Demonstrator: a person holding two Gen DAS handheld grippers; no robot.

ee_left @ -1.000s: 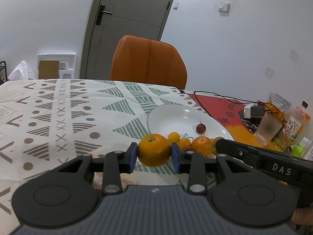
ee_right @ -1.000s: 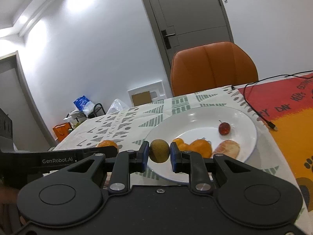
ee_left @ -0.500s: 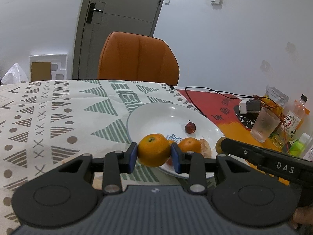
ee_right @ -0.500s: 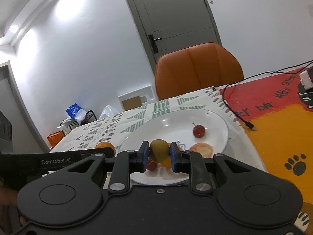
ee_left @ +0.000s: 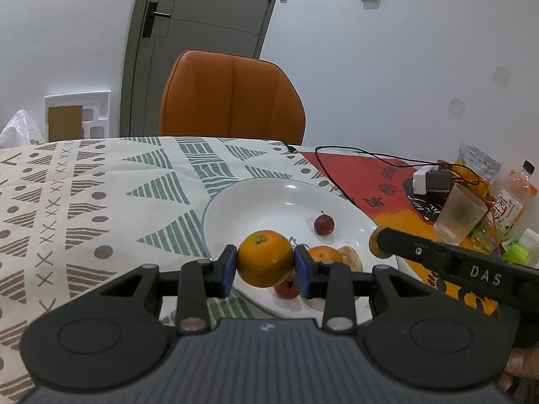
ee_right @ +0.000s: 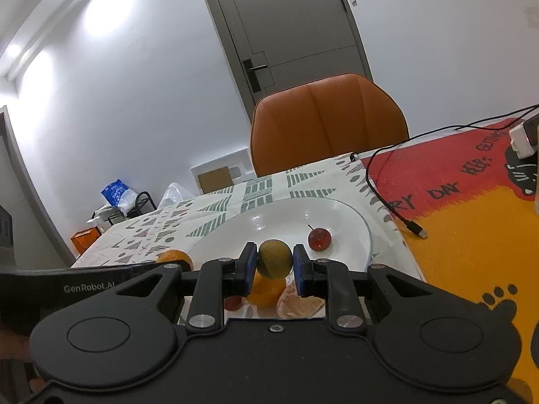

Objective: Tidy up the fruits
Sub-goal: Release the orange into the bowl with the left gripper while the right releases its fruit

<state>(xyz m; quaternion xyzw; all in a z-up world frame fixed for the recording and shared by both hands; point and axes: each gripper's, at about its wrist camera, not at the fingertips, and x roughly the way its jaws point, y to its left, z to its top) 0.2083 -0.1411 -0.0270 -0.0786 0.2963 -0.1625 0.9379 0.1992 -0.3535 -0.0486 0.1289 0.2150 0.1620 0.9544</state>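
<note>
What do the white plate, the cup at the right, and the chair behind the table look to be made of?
White plate: probably glazed ceramic; glossy, with sharp light reflections in the right wrist view. Cup: translucent and cloudy, so frosted glass or plastic; the frames cannot settle which. Chair: orange leather or faux leather; smooth, with a soft sheen and stitched panel seams.

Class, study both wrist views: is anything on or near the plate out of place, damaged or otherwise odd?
Mostly tidy. One oddity: a peeled citrus piece lies bare on the white plate among whole fruit. A loose black cable trails beside the plate's rim. Nothing looks spilled.
</note>
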